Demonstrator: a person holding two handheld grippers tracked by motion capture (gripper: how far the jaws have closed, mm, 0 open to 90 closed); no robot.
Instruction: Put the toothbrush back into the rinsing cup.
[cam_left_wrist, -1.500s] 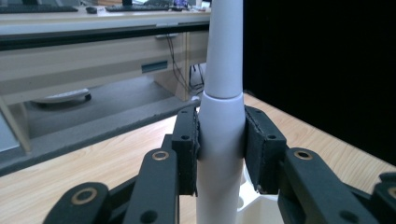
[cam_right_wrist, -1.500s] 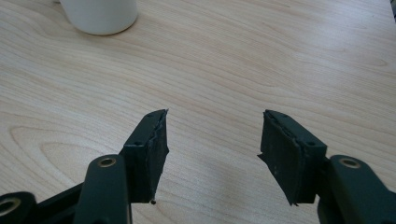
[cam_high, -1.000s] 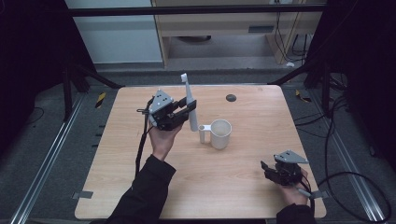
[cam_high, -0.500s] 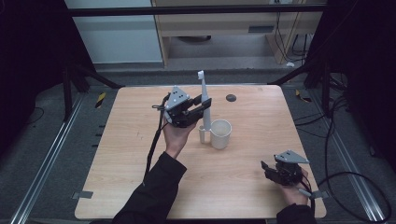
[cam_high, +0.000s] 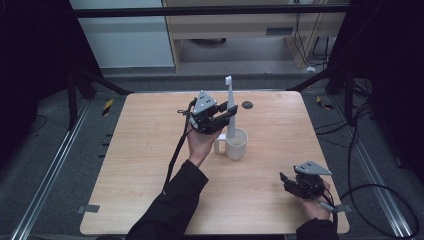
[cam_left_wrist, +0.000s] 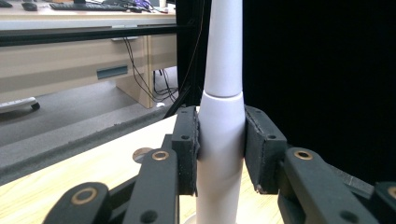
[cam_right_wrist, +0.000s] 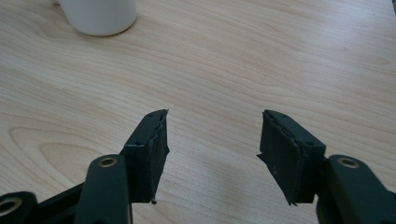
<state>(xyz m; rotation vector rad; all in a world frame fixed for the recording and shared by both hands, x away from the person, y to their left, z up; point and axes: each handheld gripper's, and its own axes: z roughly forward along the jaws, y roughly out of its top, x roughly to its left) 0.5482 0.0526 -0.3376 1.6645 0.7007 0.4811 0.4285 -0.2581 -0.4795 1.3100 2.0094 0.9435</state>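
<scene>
Right claw (cam_high: 300, 186) sits low at the near right corner of the desk (cam_high: 140, 165), jaws spread wide with nothing between them; in the right gripper view bare wood shows through the gap (cam_right_wrist: 212, 154) and the white mug (cam_right_wrist: 99, 16) is cut off at the top edge, well apart. Left claw (cam_high: 220, 117) is farther in, mid-desk, jaws clamped on the white toothbrush (cam_high: 230, 107), held upright. In the left gripper view both pads press the thick handle (cam_left_wrist: 223, 154) just below its seam; the brush head runs out of frame at the top. From the high view its lower end is over the mug (cam_high: 236, 144), touching or inside the rim, can't tell which. Small dark round object (cam_high: 247, 104) sits near the far edge, too small to identify.
</scene>
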